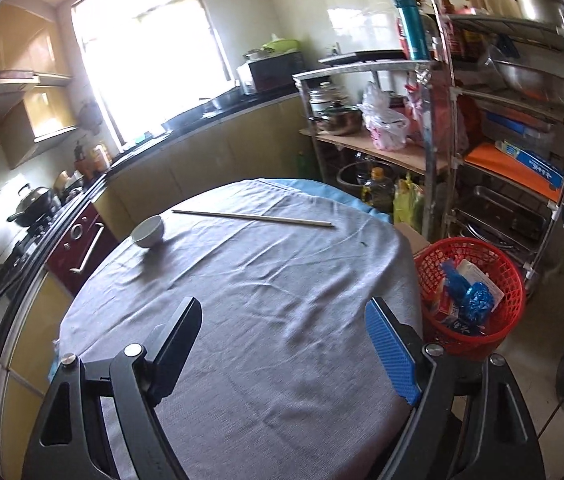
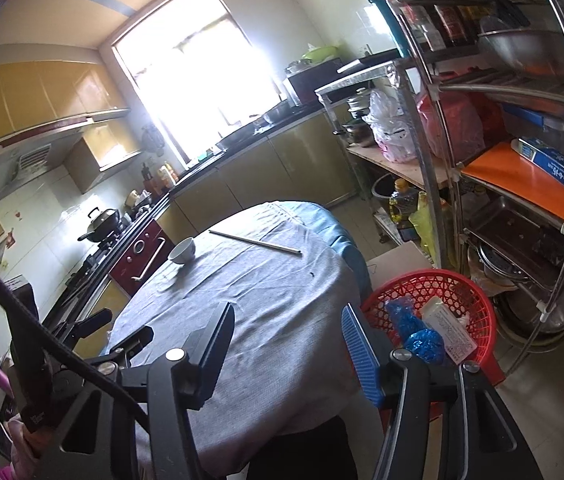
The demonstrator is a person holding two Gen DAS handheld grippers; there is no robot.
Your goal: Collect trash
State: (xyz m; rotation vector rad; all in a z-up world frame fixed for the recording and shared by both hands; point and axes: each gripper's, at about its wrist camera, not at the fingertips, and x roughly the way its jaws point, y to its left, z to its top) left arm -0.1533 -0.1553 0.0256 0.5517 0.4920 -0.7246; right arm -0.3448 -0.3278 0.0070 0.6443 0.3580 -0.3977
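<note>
A red mesh trash basket [image 1: 511,292] stands on the floor at the table's right side and holds a white carton [image 1: 477,280] and crumpled blue wrappers [image 1: 475,300]. It also shows in the right wrist view [image 2: 477,300] with the carton [image 2: 449,328] and the wrappers [image 2: 421,340]. My left gripper [image 1: 282,316] is open and empty above the grey tablecloth [image 1: 262,300]. My right gripper [image 2: 287,320] is open and empty over the table's near right edge, beside the basket.
A white bowl [image 1: 148,231] and a pair of chopsticks [image 1: 254,218] lie at the table's far side. A metal shelf rack [image 1: 513,128] full of pots and boxes stands behind the basket. A stove with a wok [image 1: 34,200] runs along the left.
</note>
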